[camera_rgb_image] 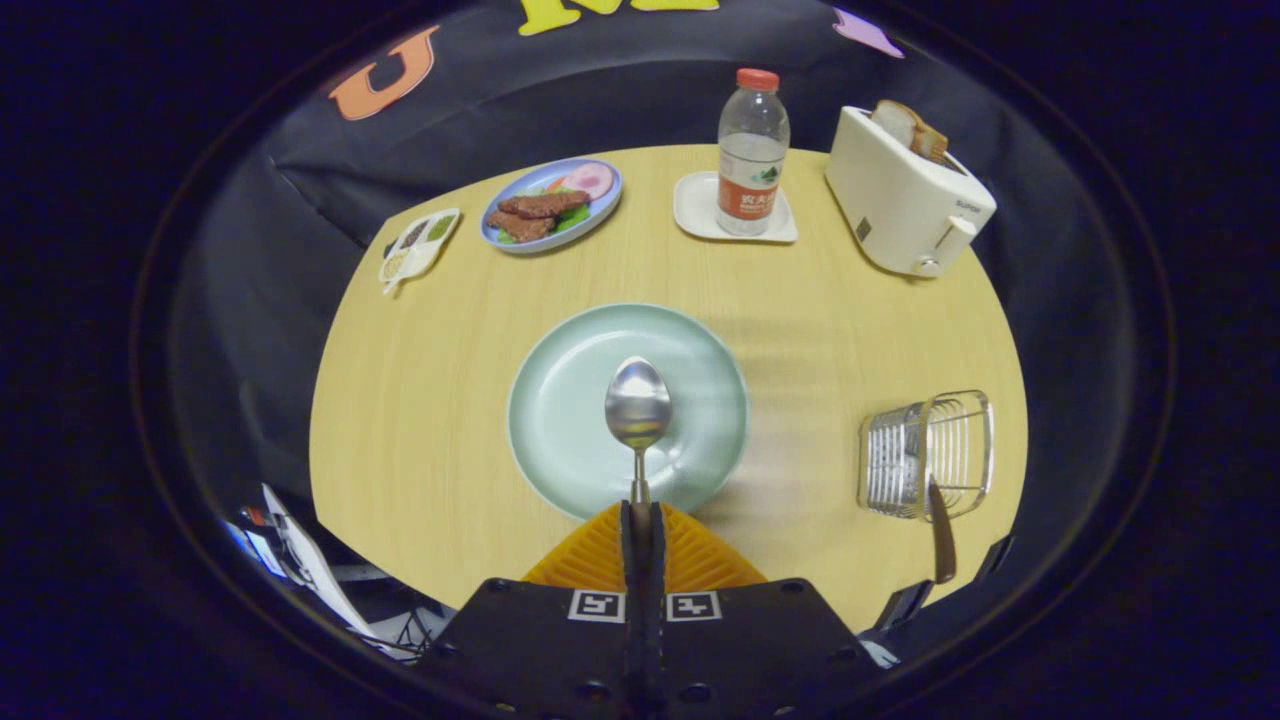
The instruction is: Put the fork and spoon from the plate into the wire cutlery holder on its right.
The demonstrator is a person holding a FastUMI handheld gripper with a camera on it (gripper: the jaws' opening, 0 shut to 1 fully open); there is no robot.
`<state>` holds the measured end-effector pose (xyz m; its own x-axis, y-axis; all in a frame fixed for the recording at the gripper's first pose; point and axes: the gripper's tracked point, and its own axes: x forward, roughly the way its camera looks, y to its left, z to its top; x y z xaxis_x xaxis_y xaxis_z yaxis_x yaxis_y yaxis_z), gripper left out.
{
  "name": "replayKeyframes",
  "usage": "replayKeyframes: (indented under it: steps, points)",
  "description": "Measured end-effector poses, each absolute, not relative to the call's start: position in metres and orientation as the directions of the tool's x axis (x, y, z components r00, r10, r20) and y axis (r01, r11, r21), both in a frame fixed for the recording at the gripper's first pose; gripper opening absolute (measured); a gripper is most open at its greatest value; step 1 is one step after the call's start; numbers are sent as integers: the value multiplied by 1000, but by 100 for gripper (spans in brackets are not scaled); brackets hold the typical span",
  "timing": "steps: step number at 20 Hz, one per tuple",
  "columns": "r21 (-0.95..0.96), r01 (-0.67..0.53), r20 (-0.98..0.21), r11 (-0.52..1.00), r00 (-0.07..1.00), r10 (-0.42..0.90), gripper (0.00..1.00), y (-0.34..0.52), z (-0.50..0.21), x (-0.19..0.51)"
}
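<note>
My gripper [641,512] is shut on the handle of a metal spoon [638,405]. The spoon's bowl points forward and hangs over the pale green plate [560,370], which lies just ahead of my fingers on the round wooden table [440,350]. To the right of the plate stands the wire cutlery holder [925,455]. A handle [941,545], which looks like the fork's, sticks out of the holder toward me. The lower part of the spoon's handle is hidden between my fingers.
Across the table stand a blue plate of food [552,203], a small divided dish [418,246], a water bottle [752,150] on a white coaster [700,215], and a white toaster [905,195] with bread in it. Papers and cables [300,560] lie below the table's near left edge.
</note>
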<state>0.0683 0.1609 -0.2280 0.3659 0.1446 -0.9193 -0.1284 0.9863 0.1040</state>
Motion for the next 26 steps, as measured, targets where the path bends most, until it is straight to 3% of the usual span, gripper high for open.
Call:
replayKeyframes:
  steps: [12, 26]
  points:
    - [19, -86, -927, 996, 373, 50, 0, 19, -153, 47]
    - [63, 9, -983, 998, 175, 60, 0, -33, -177, 26]
